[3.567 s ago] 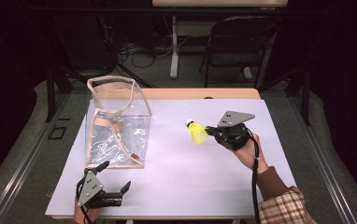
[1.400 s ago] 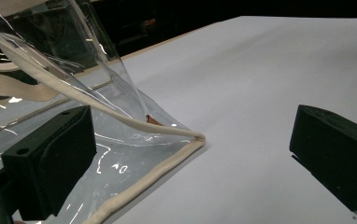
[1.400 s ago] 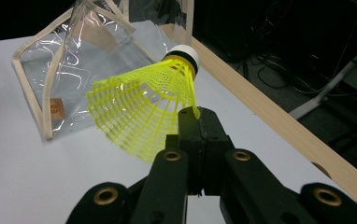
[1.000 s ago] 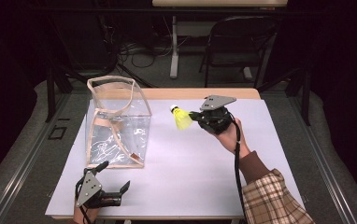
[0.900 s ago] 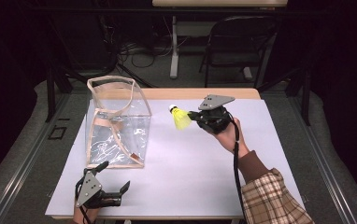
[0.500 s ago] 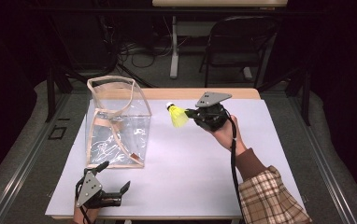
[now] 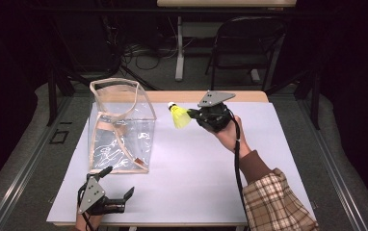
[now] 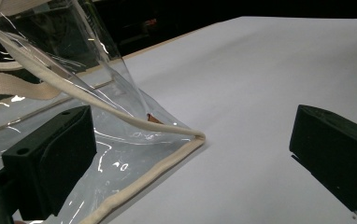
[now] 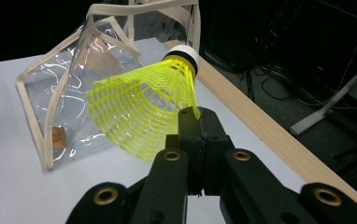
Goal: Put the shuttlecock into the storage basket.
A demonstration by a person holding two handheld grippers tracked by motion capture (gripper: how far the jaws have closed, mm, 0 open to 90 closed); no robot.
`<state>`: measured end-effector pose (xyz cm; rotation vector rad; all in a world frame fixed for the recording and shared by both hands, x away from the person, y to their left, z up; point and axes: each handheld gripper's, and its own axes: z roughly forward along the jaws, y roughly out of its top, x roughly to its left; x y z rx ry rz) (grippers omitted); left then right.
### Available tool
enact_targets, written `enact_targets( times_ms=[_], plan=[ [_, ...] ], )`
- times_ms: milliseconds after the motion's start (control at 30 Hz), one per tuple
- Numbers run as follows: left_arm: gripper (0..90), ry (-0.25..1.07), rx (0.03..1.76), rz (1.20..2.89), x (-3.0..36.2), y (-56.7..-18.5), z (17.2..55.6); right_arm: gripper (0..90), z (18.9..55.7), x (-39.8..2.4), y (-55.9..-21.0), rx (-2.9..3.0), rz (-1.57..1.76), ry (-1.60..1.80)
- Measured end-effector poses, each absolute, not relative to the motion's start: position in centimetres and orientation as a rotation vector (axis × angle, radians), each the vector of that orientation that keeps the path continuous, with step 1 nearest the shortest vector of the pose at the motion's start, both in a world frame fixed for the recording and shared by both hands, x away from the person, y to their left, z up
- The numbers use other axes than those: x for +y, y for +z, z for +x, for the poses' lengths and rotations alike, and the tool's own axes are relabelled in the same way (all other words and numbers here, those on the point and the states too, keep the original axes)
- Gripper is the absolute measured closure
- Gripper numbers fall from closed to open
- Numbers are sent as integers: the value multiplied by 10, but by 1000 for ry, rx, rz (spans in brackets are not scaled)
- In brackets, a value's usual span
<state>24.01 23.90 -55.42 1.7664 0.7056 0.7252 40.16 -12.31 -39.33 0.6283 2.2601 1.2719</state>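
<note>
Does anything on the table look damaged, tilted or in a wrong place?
Nothing looks damaged or spilled. The clear bag stands upright with its mouth open, and the yellow shuttlecock is pinched by its skirt edge in the right tongs, above the table.

Right gripper (image 7: 191, 114) raised above the table in an outstretched right hand (image 7: 226, 134), jaws pressed tight together and pointing toward the left of the high view, a plaid sleeve with a brown cuff (image 7: 269, 192) trailing back to the lower edge, grey three-cornered plate on top. Left gripper (image 7: 119, 186) low at the near left corner of the table, lying almost level, jaws spread wide apart with nothing pressed between them, grasped by a left hand (image 7: 85, 222) barely visible at the bottom edge.
</note>
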Motion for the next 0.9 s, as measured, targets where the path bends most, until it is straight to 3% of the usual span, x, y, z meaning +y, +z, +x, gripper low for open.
enact_targets(
  times_ms=[900],
  plan=[
    [10, 726, 703, 1777, 238, -555, 240, 900, 410, -108, -382, 2258, 602, 1274]
  ],
)
